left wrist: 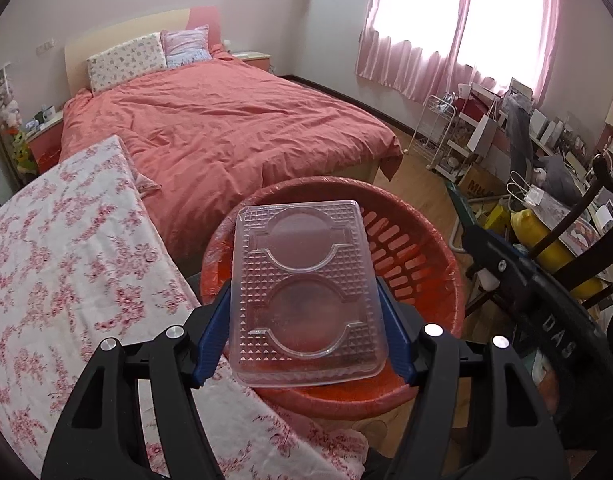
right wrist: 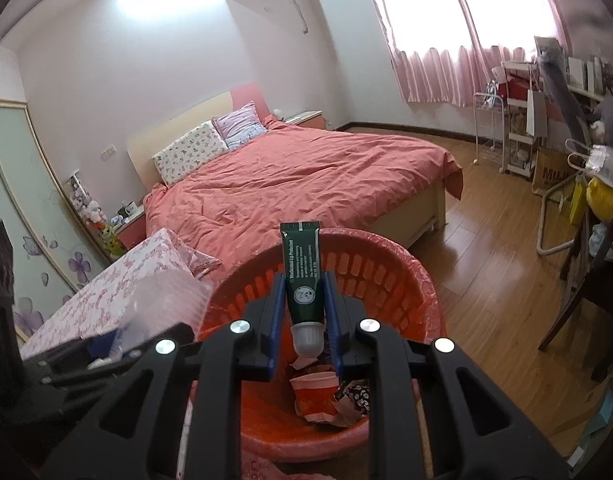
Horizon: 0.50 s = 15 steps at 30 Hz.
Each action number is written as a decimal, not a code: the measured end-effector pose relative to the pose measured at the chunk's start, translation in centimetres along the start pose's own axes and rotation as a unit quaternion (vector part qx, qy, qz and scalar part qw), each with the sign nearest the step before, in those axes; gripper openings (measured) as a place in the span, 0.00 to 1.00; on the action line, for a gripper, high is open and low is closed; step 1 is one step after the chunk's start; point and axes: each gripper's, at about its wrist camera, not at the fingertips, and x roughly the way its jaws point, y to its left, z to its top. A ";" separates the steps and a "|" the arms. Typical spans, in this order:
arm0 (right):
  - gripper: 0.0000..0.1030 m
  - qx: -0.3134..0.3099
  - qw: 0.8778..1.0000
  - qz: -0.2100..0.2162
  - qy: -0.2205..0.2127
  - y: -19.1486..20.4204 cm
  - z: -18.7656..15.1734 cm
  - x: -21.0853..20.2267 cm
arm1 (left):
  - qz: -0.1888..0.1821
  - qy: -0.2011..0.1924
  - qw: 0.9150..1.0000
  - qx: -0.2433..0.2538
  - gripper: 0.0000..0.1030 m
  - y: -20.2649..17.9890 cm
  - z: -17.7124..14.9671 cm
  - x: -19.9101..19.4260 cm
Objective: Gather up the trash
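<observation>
over the red bin [right wrist: 390, 276], each claw grips trash: left claw [left wrist: 306, 332] tray [left wrist: 304, 292], right claw [right wrist: 305, 312] tube [right wrist: 302, 276].

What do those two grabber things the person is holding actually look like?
Both look alike. The left gripper and right gripper are matte black plastic frames built from angular struts with cut-out slots, joined by shiny round silver pivot bolts. Their jaws are lined with flat blue pads. No cables or sleeves show. White lettering marks a black part at the left view's right edge.
</observation>
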 end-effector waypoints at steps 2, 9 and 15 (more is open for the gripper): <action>0.22 0.011 1.000 0.003 0.000 -0.5 0.3 0.4 | 0.001 0.008 1.000 -0.005 0.65 0.0 -0.1 0.6; 0.35 0.021 1.000 -0.005 -0.006 -1.6 0.4 -0.2 | -0.009 0.030 0.999 -0.023 0.67 0.6 -0.7 1.4; 0.36 0.023 1.000 -0.009 0.000 -1.8 -0.1 -1.0 | -0.013 0.032 0.999 -0.028 0.67 0.6 -0.7 0.9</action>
